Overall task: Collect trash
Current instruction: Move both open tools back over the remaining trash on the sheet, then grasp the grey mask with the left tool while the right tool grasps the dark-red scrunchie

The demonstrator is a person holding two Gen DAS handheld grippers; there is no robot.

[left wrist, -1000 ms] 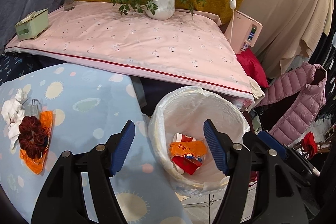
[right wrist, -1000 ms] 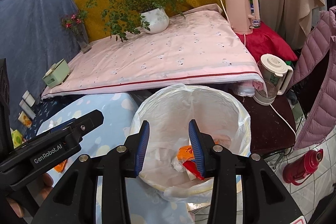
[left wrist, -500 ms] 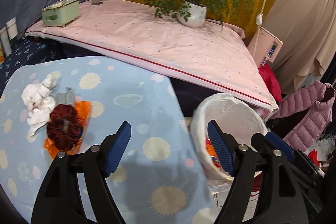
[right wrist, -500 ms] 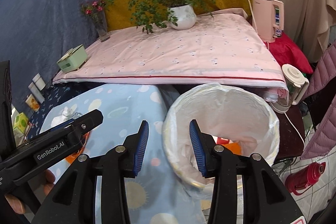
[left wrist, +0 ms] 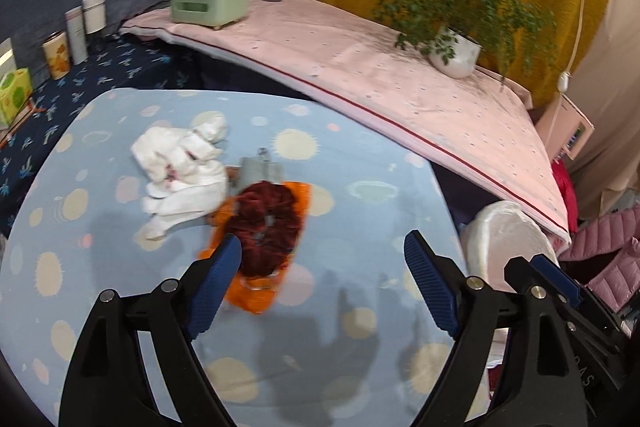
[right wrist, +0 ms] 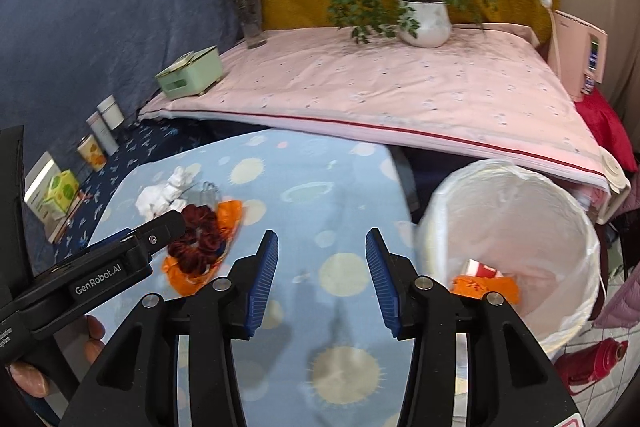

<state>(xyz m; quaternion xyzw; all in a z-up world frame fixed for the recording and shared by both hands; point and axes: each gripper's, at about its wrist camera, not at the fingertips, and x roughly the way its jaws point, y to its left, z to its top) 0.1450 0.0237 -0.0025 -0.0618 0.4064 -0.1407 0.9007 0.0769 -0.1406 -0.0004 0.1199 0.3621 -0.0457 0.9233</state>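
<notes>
On the blue spotted table lie a crumpled white tissue, a dark red scrunchie on an orange wrapper, and a small grey item. My left gripper is open and empty, just in front of the scrunchie. My right gripper is open and empty above the table, right of the pile. The white-lined trash bin stands off the table's right edge with orange and red wrappers inside; it also shows in the left wrist view.
A pink-covered bed lies behind the table with a potted plant, a green box and a flower vase. Tins and cartons line the left floor. A red flask and pink jacket are at right.
Both grippers have swung left from over the trash bin to over the table. The pile of trash is now in front of the left gripper. Both stayed open.
</notes>
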